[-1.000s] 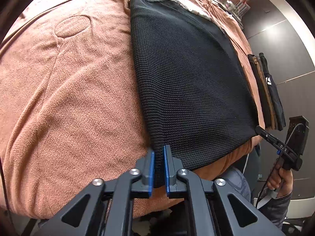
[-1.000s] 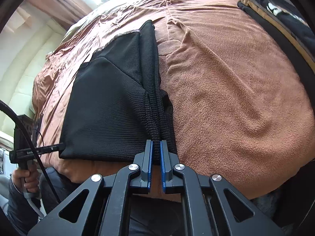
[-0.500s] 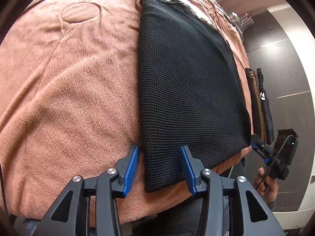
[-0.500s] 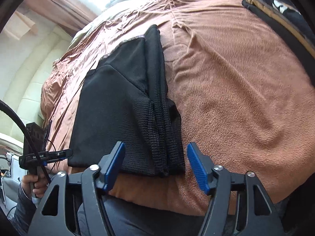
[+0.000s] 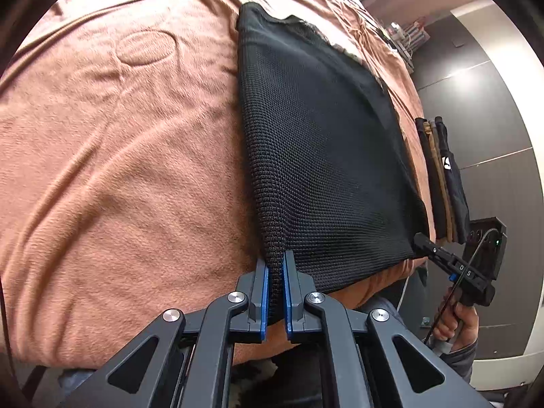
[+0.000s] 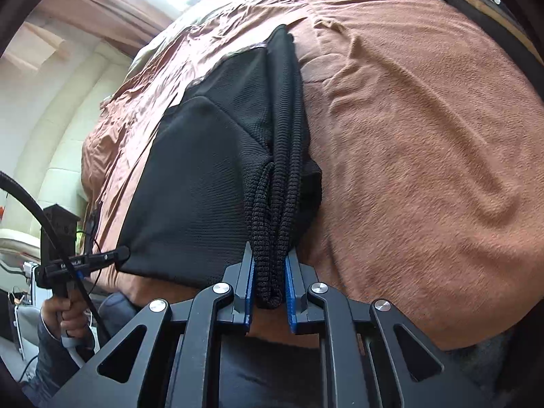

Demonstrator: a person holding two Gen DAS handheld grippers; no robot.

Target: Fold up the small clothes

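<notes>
Left wrist view: left gripper (image 5: 275,272) angled down, fingers pinching the black knit garment (image 5: 323,156); right gripper (image 6: 268,272) closing on its bunched edge, folded clothes (image 5: 442,176) beside, on the blanket-covered bed (image 5: 119,170)

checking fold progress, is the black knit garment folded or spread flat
Folded: the black knit garment shows one panel overlapping another, with several stacked edges bunched at its near corner.

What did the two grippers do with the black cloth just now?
Half a second ago both grippers stood open around the black cloth's near corners. Now the left gripper has shut on one corner, and the right gripper is closing on the bunched corner. The cloth, the brown blanket and the folded pile stayed put.
</notes>
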